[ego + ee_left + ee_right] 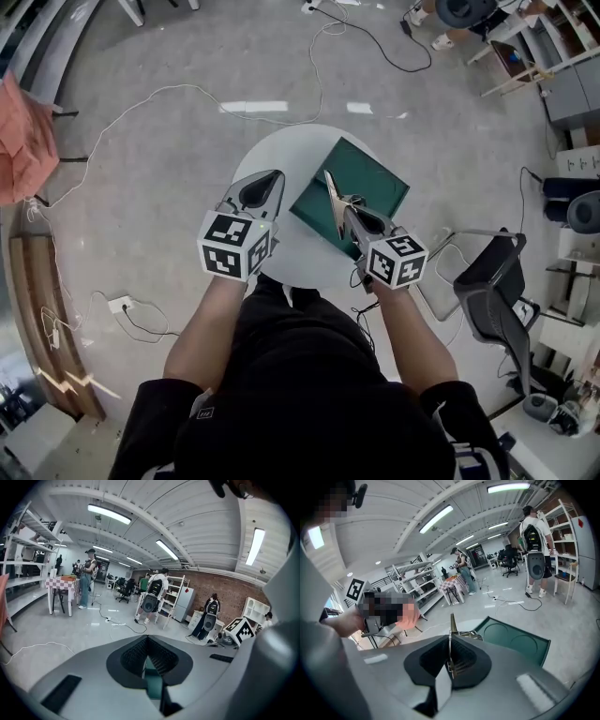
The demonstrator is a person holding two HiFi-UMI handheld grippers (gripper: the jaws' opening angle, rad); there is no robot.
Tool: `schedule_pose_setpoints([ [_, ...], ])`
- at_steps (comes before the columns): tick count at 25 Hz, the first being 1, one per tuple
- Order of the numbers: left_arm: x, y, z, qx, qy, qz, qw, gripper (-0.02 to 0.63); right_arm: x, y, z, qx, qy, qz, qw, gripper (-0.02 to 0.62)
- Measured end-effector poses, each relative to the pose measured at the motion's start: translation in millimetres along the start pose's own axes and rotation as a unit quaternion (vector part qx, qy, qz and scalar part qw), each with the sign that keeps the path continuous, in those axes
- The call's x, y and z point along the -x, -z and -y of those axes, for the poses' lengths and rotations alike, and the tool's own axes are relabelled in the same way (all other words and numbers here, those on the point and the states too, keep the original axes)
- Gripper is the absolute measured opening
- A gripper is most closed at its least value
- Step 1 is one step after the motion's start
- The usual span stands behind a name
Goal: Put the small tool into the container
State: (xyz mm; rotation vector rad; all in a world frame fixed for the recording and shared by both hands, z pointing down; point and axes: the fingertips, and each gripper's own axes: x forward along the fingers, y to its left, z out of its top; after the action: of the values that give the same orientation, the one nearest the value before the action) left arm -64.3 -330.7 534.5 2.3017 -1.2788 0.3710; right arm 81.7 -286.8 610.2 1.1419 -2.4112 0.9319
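Observation:
The small tool [333, 204] is a thin metal strip. My right gripper [351, 214] is shut on it, so the tool sticks out ahead of the jaws, over the near edge of the green container [375, 178]. In the right gripper view the tool [452, 623] stands on edge between the closed pads, with the green container [518, 639] lying just beyond and to the right. The container lies on a round white table [295, 145]. My left gripper [269, 184] hovers over the table's left part, shut, with nothing between its jaws [147, 641].
An office chair [492, 286] stands right of the table. White cables [141, 103] trail across the grey floor, and a power strip [120, 303] lies at the left. People stand by shelves [157, 592] and a checkered table [61, 585] across the room.

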Motion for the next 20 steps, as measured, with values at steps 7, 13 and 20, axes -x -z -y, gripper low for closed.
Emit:
schedule_pose_setpoints([
  [7,-8.9,25.3,-6.0,0.008,0.004,-0.026,0.9996,0.005,-24.2,55.8,19.1,0.024,0.011,-0.078,0.997,0.015],
  [13,-6.0,26.0,-5.5,-0.002,0.000,-0.033,0.9994,0.005,-40.7,88.0,33.7,0.046,0.006,-0.146,0.988,0.015],
  [20,5.5,18.7,-9.5,-0.012,-0.010,-0.029,0.9995,0.005,-63.4,109.8,45.8,0.051,0.011,-0.207,0.977,0.015],
])
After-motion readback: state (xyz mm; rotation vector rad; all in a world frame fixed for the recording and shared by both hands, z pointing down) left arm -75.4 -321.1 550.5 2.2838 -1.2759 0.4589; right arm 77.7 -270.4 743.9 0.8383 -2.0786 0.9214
